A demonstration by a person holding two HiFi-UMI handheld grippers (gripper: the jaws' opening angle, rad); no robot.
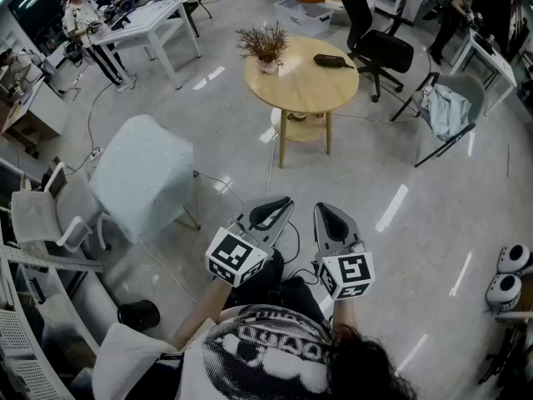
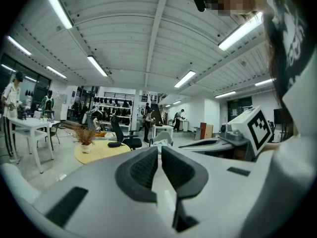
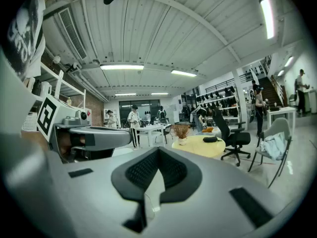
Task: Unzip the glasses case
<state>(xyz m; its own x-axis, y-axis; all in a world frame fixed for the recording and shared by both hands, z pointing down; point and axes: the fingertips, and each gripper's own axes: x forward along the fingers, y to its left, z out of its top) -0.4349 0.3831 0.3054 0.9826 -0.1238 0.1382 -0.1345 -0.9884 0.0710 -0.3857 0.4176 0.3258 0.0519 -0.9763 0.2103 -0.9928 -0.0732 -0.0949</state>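
Observation:
The black glasses case [image 1: 331, 60] lies zipped on the far side of a round wooden table [image 1: 291, 86], well ahead of both grippers. It shows small in the left gripper view [image 2: 115, 144] and in the right gripper view [image 3: 213, 139]. My left gripper [image 1: 283, 203] is held close to my body and points at the table. Its pads [image 2: 143, 168] stand a thin slit apart with nothing between them. My right gripper [image 1: 326, 210] hangs beside it, its pads [image 3: 171, 170] meeting at the tip, empty.
A potted dried plant [image 1: 265, 44] stands on the table's left side. A black office chair [image 1: 383, 52] and a grey chair with cloth [image 1: 450, 111] stand to the right. A pale covered seat [image 1: 141, 173] is at my left. Cables run across the floor.

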